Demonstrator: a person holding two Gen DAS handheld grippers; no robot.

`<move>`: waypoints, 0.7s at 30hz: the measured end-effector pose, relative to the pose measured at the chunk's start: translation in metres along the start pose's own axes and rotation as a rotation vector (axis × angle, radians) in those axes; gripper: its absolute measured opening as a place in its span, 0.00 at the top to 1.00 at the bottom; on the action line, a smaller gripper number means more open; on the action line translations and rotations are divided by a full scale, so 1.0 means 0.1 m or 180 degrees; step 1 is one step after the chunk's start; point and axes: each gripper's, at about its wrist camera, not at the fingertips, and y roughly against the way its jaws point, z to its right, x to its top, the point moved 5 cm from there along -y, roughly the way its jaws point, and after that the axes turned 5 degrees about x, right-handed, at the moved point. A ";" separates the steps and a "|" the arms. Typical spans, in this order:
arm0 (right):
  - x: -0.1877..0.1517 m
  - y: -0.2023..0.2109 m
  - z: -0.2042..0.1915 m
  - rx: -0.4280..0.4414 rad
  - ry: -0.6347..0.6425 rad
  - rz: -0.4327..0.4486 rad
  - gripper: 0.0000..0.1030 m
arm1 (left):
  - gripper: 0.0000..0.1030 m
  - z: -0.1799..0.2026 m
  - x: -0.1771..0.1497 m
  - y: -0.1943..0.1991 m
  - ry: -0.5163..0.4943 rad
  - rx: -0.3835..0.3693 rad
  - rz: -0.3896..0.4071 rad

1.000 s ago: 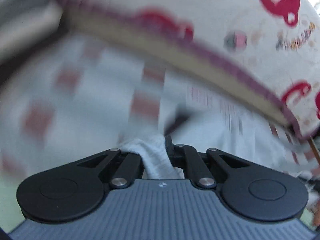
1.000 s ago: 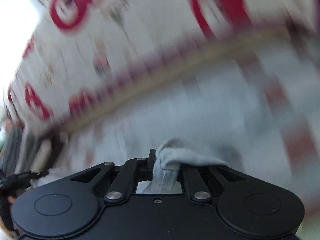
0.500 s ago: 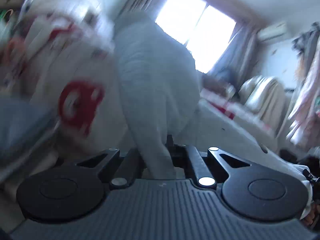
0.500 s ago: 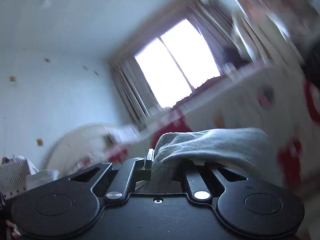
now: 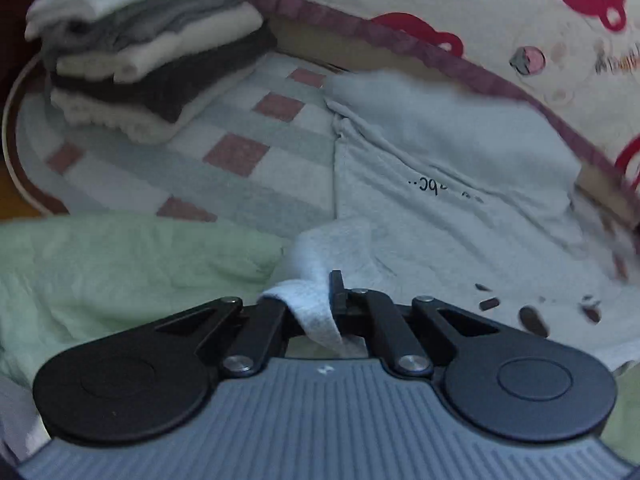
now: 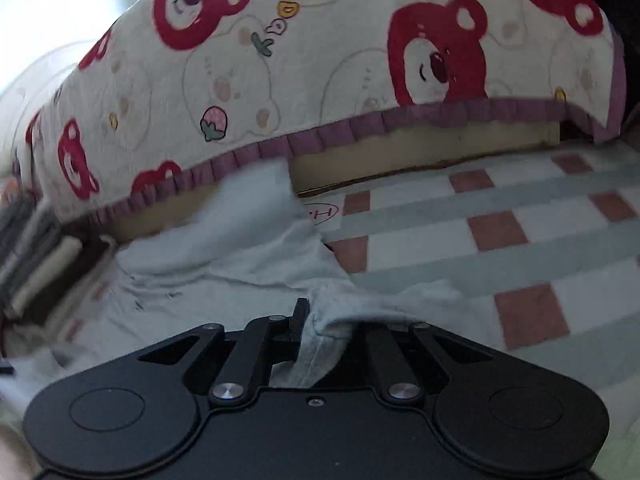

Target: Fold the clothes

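Observation:
A light grey garment [image 5: 440,168] with small black lettering lies spread on the checked cloth [image 5: 256,152]. My left gripper [image 5: 316,300] is shut on a bunched edge of it at its near left side. In the right wrist view the same grey garment [image 6: 224,256] lies rumpled, its far edge against the bed side. My right gripper [image 6: 320,320] is shut on a fold of its near right edge.
A stack of folded clothes [image 5: 144,40] stands at the back left on the checked cloth [image 6: 520,240]. A bear-print bed cover [image 6: 320,60] with a purple frill rises behind. A pale green sheet [image 5: 120,272] lies at the near left.
Half a second ago both grippers held the garment up in the air toward the window. Now they have come down and the garment lies spread on the checked cloth.

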 end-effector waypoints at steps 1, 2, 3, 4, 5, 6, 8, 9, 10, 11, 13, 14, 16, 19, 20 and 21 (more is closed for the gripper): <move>0.02 0.02 -0.01 -0.0014 0.0055 0.0005 0.93 | 0.99 0.02 0.05 0.03 -0.0039 0.0025 0.0037; 0.06 0.05 -0.02 0.0002 0.0052 0.0022 0.93 | 0.99 0.02 0.10 0.10 -0.0030 0.0016 0.0080; 0.11 0.09 -0.03 0.0019 0.0045 0.0039 0.93 | 0.99 0.02 0.14 0.18 -0.0010 0.0001 0.0127; 0.15 0.17 -0.06 0.0022 0.0096 0.0055 0.93 | 0.99 0.04 0.16 0.28 0.0004 0.0001 0.0176; 0.19 0.24 -0.10 0.0026 0.0150 0.0071 0.93 | 0.99 0.03 0.23 0.36 0.0024 0.0011 0.0234; 0.22 0.33 -0.15 0.0037 0.0244 0.0101 0.93 | 0.99 0.01 0.26 0.45 0.0032 0.0048 0.0292; 0.20 0.55 -0.30 0.0126 0.0368 0.0100 0.93 | 0.99 -0.04 0.26 0.65 0.0039 0.0143 0.0407; 0.15 0.63 -0.38 0.0180 0.0381 0.0063 0.94 | 0.99 -0.09 0.23 0.70 0.0052 0.0219 0.0406; 0.08 0.68 -0.41 0.0227 0.0393 0.0008 0.94 | 0.99 -0.15 0.19 0.72 0.0070 0.0306 0.0382; -0.02 0.70 -0.41 0.0263 0.0369 -0.0044 0.94 | 0.99 -0.21 0.12 0.66 0.0106 0.0360 0.0284; -0.26 0.58 -0.30 0.0242 0.0236 -0.0231 0.90 | 0.99 -0.31 -0.05 0.47 0.0183 0.0440 0.0009; -0.38 0.52 -0.24 0.0231 0.0168 -0.0325 0.86 | 0.99 -0.34 -0.14 0.34 0.0210 0.0465 -0.0160; -0.59 0.37 -0.07 0.0134 -0.0100 -0.0514 0.82 | 0.99 -0.38 -0.35 0.07 0.0327 0.0431 -0.0479; -0.81 0.28 0.15 0.0339 -0.0706 -0.0560 0.74 | 0.98 -0.44 -0.33 0.04 0.0463 0.0429 -0.0479; -0.85 0.30 0.22 0.0495 -0.0964 -0.0503 0.74 | 0.97 -0.44 -0.32 0.06 0.0468 0.0456 -0.0476; -0.87 0.32 0.29 0.0605 -0.1177 -0.0451 0.74 | 0.97 -0.44 -0.31 0.07 0.0457 0.0495 -0.0477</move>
